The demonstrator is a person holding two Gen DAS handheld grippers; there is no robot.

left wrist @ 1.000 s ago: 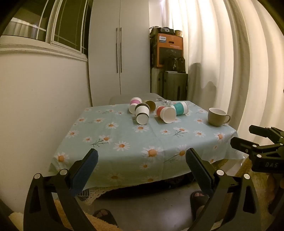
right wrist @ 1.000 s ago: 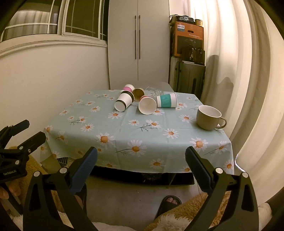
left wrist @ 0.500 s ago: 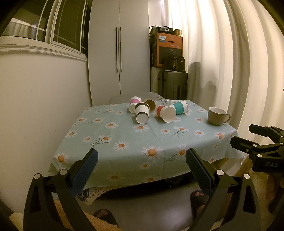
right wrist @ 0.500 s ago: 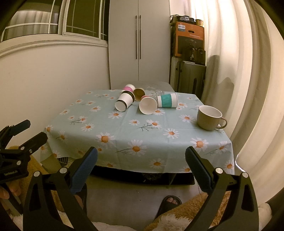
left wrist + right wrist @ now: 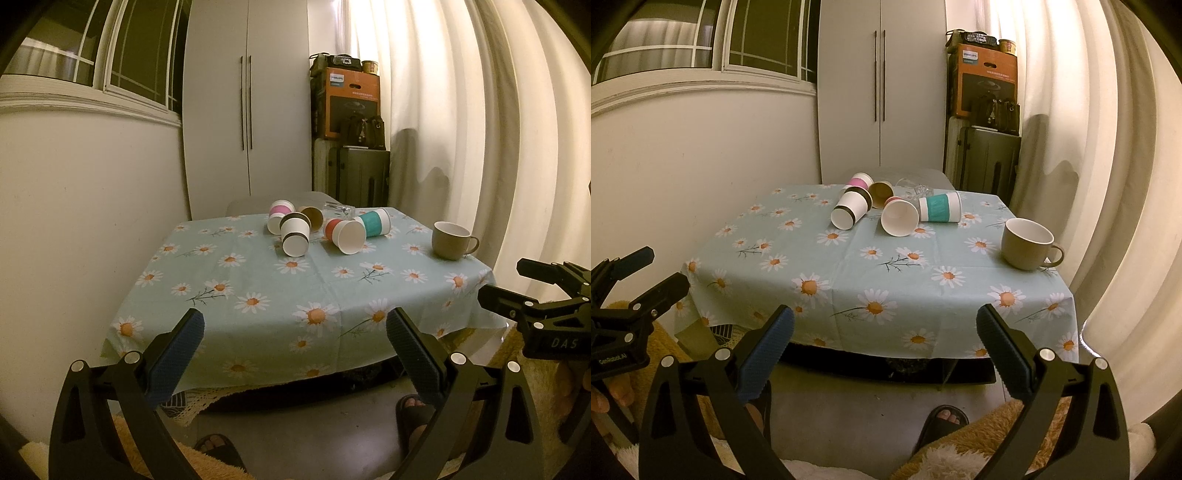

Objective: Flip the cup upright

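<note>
Several paper cups lie on their sides at the far middle of the table: a brown-banded cup (image 5: 294,236) (image 5: 849,212), a pink-banded cup (image 5: 279,214) (image 5: 857,181), a red-banded cup (image 5: 345,234) (image 5: 899,218), a teal-banded cup (image 5: 373,223) (image 5: 940,207) and a brown cup (image 5: 312,218) (image 5: 881,192). A clear glass (image 5: 338,211) (image 5: 918,188) lies behind them. My left gripper (image 5: 295,343) and right gripper (image 5: 885,341) are open and empty, held in front of the table's near edge, far from the cups.
A beige mug (image 5: 452,240) (image 5: 1028,243) stands upright at the table's right side. The table (image 5: 258,288) (image 5: 849,266) has a daisy-print cloth. A wall is to its left, curtains to its right, a wardrobe and stacked boxes behind. Sandalled feet are on the floor below.
Both views have crept slightly nearer the table. The cups and the mug have not moved.
</note>
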